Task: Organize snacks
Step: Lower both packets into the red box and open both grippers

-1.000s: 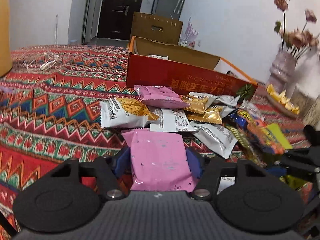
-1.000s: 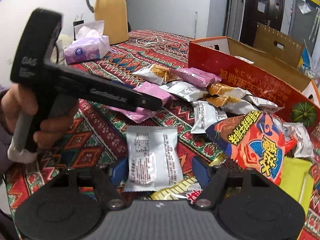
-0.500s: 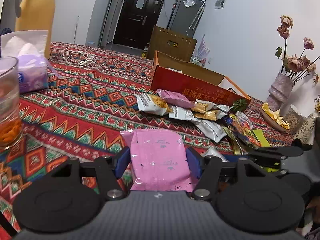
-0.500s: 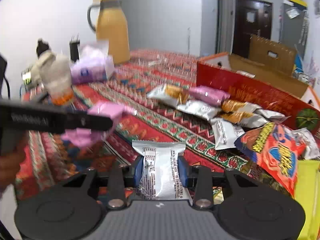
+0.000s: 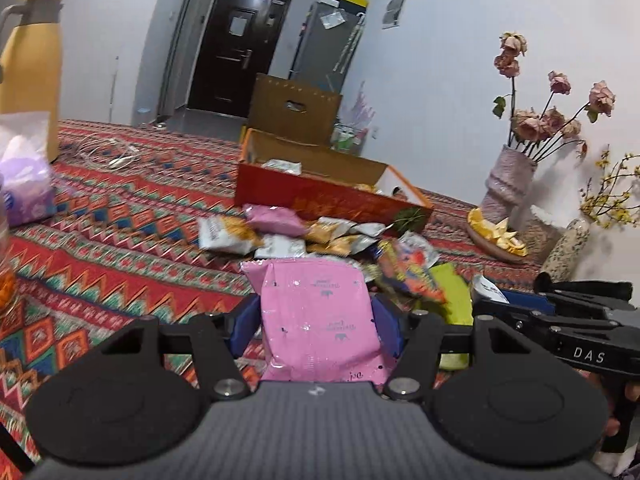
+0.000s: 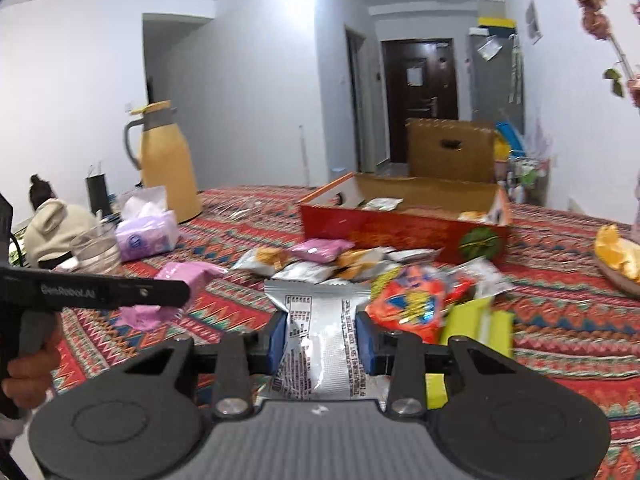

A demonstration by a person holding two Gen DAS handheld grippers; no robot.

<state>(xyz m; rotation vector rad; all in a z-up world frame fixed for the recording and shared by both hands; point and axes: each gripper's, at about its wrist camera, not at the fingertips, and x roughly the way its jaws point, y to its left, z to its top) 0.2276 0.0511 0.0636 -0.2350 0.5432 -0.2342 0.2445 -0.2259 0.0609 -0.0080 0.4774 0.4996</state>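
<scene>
My left gripper [image 5: 316, 330] is shut on a pink snack packet [image 5: 318, 320] and holds it above the patterned tablecloth. It also shows in the right wrist view [image 6: 176, 292], left of the pile. My right gripper [image 6: 322, 338] is shut on a silver snack packet [image 6: 322, 340], lifted above the table. A pile of snack packets [image 6: 344, 260] lies in front of an open red cardboard box [image 6: 400, 232]. The box [image 5: 332, 200] holds a few packets inside.
A yellow thermos jug [image 6: 168, 164], a purple tissue pack [image 6: 146, 232] and a glass [image 6: 96, 252] stand at the left. A vase of dried flowers [image 5: 508, 184] and a plate of orange peel [image 5: 494, 236] stand at the right. A white cable [image 5: 108, 152] lies far back.
Both grippers have risen and pulled back from the pile with their packets. The right gripper closed on the silver packet during the last second.
</scene>
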